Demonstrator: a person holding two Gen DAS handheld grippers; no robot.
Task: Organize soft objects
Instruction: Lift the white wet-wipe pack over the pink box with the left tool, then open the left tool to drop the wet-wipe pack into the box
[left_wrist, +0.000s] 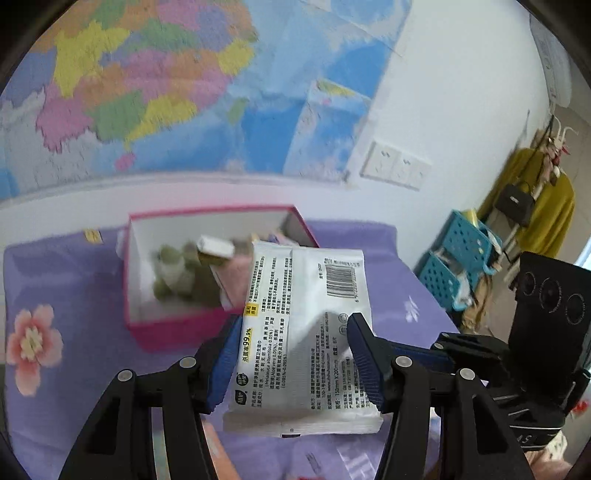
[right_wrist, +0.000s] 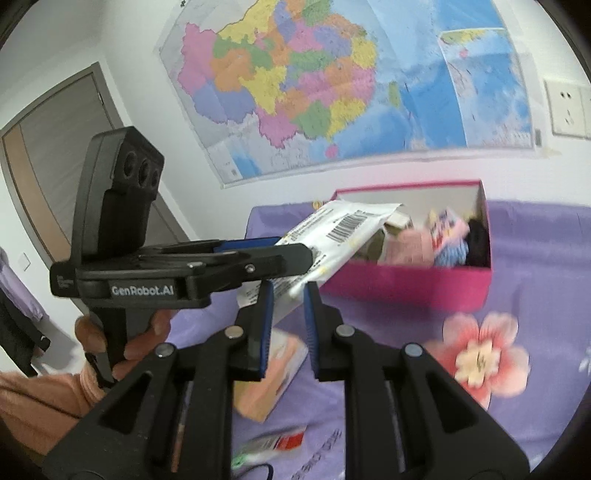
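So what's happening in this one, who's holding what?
A person with a handheld claw in each hand is carrying a white wet-wipes pack above a purple flowered cloth. The left claw clamps the pack across its width; the right claw pinches one edge. Just beyond sits an open pink box, already holding several soft items. The pack is not in it yet.

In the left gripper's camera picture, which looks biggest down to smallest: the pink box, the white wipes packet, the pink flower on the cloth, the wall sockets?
As they look in that view:
1. Pink box and wipes packet, about alike; the packet is far nearer the camera, so I won't rank them.
2. Pink flower
3. Wall sockets
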